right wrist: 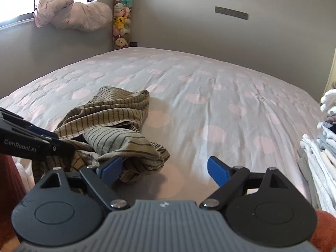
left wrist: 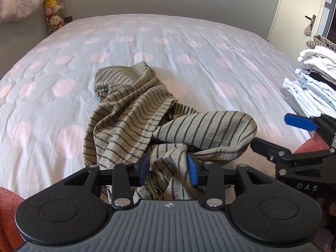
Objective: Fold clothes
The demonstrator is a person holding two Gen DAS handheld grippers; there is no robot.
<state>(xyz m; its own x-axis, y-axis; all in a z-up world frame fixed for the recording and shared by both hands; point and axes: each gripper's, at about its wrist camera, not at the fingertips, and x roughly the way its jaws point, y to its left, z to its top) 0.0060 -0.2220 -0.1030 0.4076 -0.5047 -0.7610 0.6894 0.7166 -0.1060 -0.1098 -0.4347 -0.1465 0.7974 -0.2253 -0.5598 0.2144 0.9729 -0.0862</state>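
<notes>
Striped garment (left wrist: 134, 113) lies crumpled on the bed (left wrist: 189, 42), running from the left claw (left wrist: 168, 168) toward eleven o'clock. Left claw is parted, cloth bunched between the pads, seemingly loose. Right claw (right wrist: 166, 170) is spread wide and empty, the fabric at its nine o'clock; the left is nearer.

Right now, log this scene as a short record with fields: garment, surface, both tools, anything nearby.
garment: striped shirt, crumpled, unfolded
surface: polka-dot bedspread
left tool: jaws partly apart, shirt fabric between them
right tool: jaws wide, left pad touching the shirt's edge, nothing gripped
nearby: stack of folded clothes at the bed's right edge
</notes>
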